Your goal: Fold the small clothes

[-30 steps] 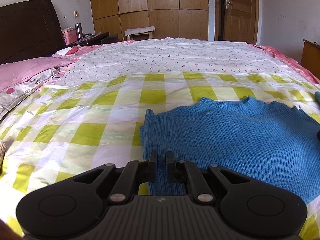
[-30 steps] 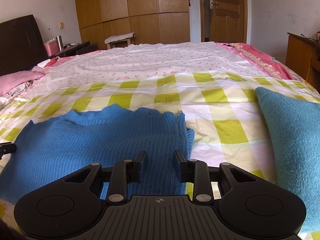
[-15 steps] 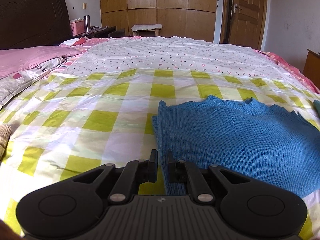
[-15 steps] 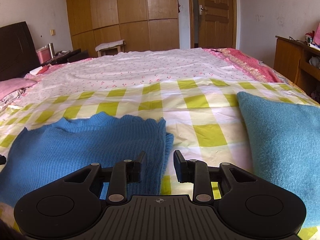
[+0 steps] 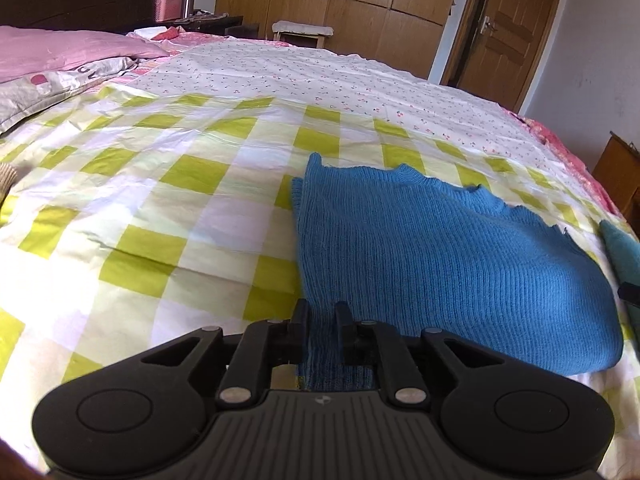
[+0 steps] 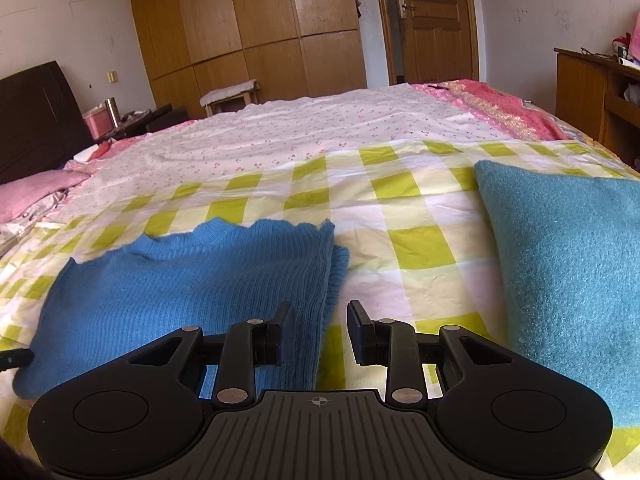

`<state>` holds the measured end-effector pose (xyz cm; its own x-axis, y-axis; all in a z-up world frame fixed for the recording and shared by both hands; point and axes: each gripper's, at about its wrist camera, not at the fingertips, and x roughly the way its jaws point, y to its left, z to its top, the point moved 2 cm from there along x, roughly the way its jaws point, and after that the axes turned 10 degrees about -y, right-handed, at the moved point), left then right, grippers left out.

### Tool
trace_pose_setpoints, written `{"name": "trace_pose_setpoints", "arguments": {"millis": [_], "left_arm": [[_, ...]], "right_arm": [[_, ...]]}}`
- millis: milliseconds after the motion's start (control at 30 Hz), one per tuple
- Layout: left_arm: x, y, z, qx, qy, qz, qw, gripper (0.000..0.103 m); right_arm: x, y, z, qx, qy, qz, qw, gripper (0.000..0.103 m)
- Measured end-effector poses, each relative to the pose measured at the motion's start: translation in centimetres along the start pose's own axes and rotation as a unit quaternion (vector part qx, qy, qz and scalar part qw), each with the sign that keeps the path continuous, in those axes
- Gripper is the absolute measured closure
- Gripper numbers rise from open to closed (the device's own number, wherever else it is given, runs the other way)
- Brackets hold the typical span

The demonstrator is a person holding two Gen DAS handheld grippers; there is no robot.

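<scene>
The blue knitted sweater [image 5: 440, 264] lies folded flat on the bed's yellow-checked sheet [image 5: 168, 208], near its near edge, with a teal pillow [image 6: 568, 272] just to its right. The left hand-held gripper [image 5: 322, 316] is opening, its narrow gap straddling the sweater's left near corner. The right hand-held gripper [image 6: 318, 320] is released, spread over the sweater's right edge without pinching it.

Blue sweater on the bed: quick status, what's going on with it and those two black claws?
Left gripper opening, sweater edge between its jaws. Right gripper open over the other edge. Sweater flat, partly folded. Teal cushion lies close on the right.
</scene>
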<state>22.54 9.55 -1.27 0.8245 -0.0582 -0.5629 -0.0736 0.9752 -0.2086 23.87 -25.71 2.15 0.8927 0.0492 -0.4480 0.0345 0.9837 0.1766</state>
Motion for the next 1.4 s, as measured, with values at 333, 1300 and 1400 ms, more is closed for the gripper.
{"name": "trace_pose_setpoints", "arguments": {"millis": [333, 1300, 1400], "left_arm": [[-0.6, 0.8, -1.1, -0.072, 0.003, -0.019, 0.9972, 0.076], [-0.3, 2.0, -3.7, -0.131, -0.021, -0.043, 0.9902, 0.063], [-0.4, 2.2, -3.7, -0.128, -0.020, -0.059, 0.9898, 0.072]], "right_arm": [[-0.1, 1.1, 0.0, 0.005, 0.005, 0.031, 0.999, 0.074], [0.4, 14.9, 0.6, -0.089, 0.054, 0.156, 0.982, 0.070], [1.8, 17.6, 0.9, -0.097, 0.063, 0.167, 0.979, 0.070]]}}
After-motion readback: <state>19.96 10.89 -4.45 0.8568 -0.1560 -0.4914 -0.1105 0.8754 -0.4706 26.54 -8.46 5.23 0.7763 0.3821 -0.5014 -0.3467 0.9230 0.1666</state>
